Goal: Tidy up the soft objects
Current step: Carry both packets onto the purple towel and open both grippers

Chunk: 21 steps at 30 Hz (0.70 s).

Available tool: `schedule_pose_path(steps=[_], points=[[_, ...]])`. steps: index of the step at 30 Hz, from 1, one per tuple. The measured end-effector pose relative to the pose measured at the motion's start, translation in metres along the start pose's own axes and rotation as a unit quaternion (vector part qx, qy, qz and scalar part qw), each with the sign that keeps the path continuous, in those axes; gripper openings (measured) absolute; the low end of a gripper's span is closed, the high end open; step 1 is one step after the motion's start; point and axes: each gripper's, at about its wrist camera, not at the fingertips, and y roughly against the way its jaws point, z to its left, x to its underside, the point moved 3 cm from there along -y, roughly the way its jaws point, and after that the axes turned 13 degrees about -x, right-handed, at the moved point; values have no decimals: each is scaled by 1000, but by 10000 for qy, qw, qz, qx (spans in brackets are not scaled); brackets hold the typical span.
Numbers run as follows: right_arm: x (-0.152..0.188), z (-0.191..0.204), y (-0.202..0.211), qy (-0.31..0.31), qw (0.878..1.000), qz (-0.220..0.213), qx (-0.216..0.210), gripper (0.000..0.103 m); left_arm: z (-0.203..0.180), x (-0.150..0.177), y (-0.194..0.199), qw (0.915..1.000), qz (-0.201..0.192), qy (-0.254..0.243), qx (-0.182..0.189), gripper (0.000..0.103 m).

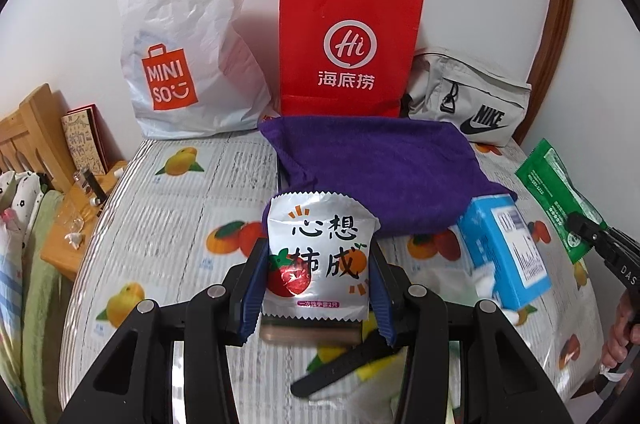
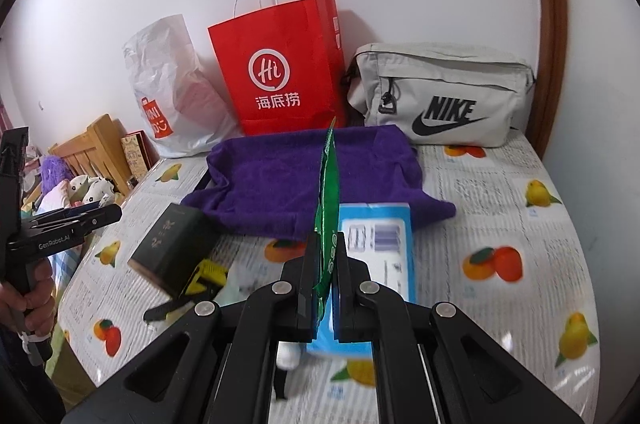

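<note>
While the fruit-print table (image 1: 168, 207) carries a purple towel (image 1: 384, 167) before the red paper bag (image 1: 348, 43), the left gripper (image 1: 316, 264) clamps a silver snack packet (image 1: 320, 256) above it — the right gripper (image 2: 324, 264), apparently raised too, pinches a green sachet (image 2: 328, 191) edge-on.

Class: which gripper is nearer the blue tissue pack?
Right. The right gripper, shut on the green packet, hangs just above the blue tissue pack; the left gripper is off beside it.

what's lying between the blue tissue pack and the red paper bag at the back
The purple towel lies between the blue tissue pack and the red paper bag, spread on the fruit-print cover; both wrist views show it.
</note>
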Motion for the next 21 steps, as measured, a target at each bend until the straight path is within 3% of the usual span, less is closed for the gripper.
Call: schedule_pose_path(steps=[12, 21], points=[[-51, -33, -78, 41, 9998, 202, -25, 5, -5, -36, -57, 9998, 193, 92, -57, 44], [-65, -67, -128, -106, 9991, 412, 32, 5, -15, -58, -96, 9994, 316, -56, -138, 44]])
